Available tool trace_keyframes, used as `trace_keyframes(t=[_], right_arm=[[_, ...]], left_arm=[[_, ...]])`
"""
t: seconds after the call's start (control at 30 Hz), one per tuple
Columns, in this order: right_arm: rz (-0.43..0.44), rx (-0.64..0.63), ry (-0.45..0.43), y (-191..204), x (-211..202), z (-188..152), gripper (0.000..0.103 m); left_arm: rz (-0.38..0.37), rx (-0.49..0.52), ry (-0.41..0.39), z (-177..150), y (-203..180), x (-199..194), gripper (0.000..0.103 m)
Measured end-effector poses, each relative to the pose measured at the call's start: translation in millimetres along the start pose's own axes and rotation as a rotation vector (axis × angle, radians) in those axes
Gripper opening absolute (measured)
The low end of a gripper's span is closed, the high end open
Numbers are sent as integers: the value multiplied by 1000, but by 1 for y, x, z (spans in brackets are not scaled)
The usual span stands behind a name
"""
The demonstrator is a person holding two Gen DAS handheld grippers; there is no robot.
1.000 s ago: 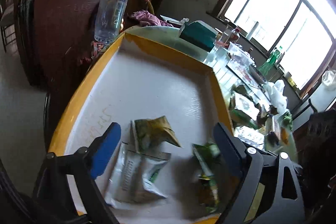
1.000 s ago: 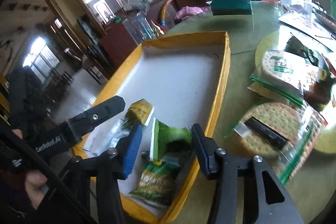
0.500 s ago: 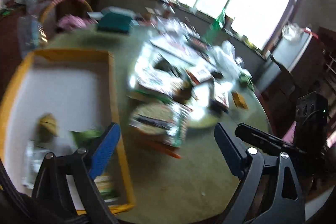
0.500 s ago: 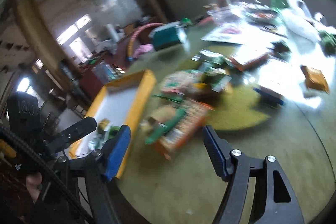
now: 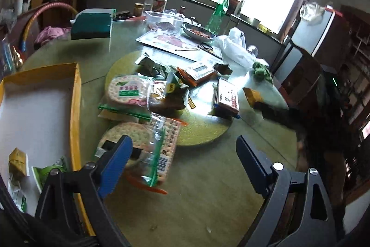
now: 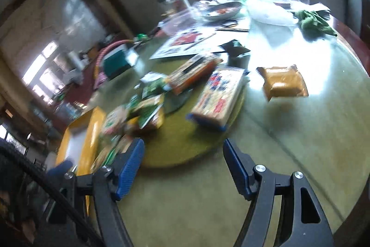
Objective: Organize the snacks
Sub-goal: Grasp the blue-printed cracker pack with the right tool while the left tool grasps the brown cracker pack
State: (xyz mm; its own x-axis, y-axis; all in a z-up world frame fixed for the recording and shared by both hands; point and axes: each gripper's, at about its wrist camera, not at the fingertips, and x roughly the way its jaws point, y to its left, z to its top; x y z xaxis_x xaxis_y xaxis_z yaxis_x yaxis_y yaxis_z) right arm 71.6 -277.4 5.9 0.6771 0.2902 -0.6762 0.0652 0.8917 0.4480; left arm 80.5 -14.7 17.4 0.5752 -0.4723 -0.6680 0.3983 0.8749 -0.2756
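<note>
A yellow-rimmed white tray point(image 5: 75, 94) lies at the table's left with several small snack packets point(image 5: 17, 160) in its near end. A pile of snacks sits on a round yellow mat point(image 5: 201, 131): round cracker packs point(image 5: 129, 88), a clear-wrapped cracker pack point(image 5: 148, 145), a red-and-white pack point(image 5: 227, 96) and an orange packet point(image 6: 283, 82). My left gripper point(image 5: 182, 154) is open and empty above the table by the clear cracker pack. My right gripper point(image 6: 183, 156) is open and empty in front of the mat point(image 6: 175, 142); the tray point(image 6: 90, 140) is at its left.
A teal box point(image 5: 91, 24), a clear tub point(image 5: 163, 20), a metal dish of food point(image 5: 198, 32), a green bottle point(image 5: 216, 13), white plastic bags point(image 5: 235, 50) and a printed sheet point(image 5: 175, 43) crowd the far side. Bare green tabletop point(image 5: 208, 200) lies near me.
Both grippers have swung right, away from over the tray and its packets, toward the snack pile on the yellow mat. Both stay open and empty.
</note>
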Motion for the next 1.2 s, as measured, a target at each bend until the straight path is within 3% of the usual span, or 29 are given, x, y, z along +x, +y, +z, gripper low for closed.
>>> trace_keyframes(t=[0.2, 0.33, 0.5, 0.73, 0.87, 0.97, 1.2], right_arm=[[-112, 29, 62, -13, 59, 41, 70], [-168, 41, 98, -18, 92, 50, 69], [-224, 21, 104, -18, 100, 47, 54], [-167, -19, 147, -14, 73, 16, 46], [-118, 1, 155, -21, 54, -6, 45], [-105, -5, 159, -22, 46, -16, 46], [-36, 37, 143, -26, 29, -25, 48]], left_arm=[[51, 37, 30, 3, 1, 15, 91], [63, 62, 51, 9, 1, 24, 91], [72, 152, 68, 20, -15, 40, 91], [89, 254, 241, 34, -29, 95, 90], [111, 237, 356, 37, -21, 126, 84], [141, 251, 362, 34, -20, 128, 84], [129, 258, 418, 28, -33, 121, 84]])
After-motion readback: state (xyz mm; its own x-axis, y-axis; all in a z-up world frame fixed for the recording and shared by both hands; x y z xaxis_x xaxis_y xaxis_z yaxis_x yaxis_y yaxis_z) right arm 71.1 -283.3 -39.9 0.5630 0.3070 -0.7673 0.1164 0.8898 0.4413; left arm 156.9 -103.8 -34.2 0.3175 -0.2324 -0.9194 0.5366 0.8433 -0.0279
